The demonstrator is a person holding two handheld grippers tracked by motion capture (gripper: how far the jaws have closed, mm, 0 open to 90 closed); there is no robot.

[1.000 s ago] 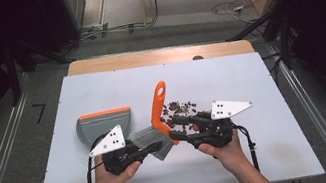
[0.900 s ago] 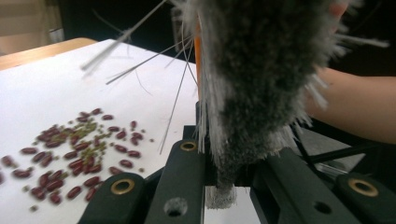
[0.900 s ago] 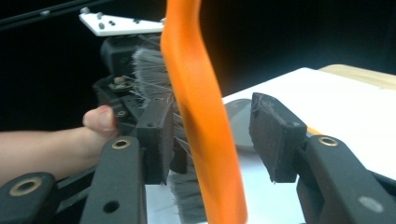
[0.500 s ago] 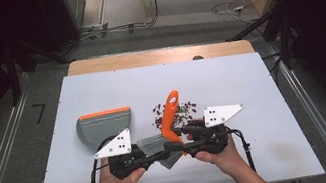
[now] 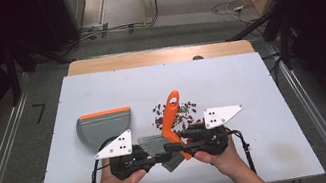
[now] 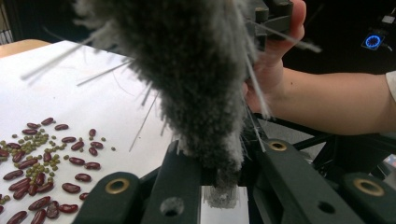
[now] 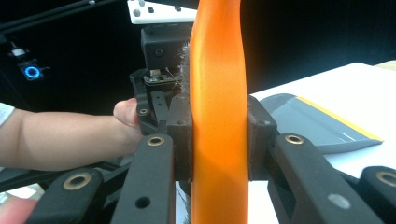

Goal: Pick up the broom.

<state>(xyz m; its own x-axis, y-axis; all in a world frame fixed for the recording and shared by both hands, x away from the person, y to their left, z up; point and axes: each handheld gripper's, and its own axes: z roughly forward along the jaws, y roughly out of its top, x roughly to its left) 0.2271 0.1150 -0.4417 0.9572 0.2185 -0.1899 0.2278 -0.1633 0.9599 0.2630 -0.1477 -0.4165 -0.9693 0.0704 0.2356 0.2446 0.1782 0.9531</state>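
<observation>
A hand brush is held between both grippers near the front of the white board (image 5: 250,81). Its orange handle (image 5: 170,115) rises toward the far side. My right gripper (image 5: 176,146) is shut on that handle (image 7: 217,116), the jaws having just closed on it (image 7: 218,144). My left gripper (image 5: 159,155) pinches the grey bristle head (image 5: 153,146). Its jaws have just eased open slightly but still press the bristles (image 6: 196,70) at the gripper's tips (image 6: 219,172). Red and green beans (image 5: 182,111) lie scattered just beyond the brush.
A grey dustpan (image 5: 104,127) with an orange lip lies flat on the board left of the brush, also seen past the right jaw (image 7: 317,126). The beans (image 6: 42,163) spread left of the bristles. The board ends at a wooden table edge (image 5: 155,56).
The orange handle has shifted from leaning over the beans to standing closer to my hands. The right jaws have closed onto it. Both hands stay in place.
</observation>
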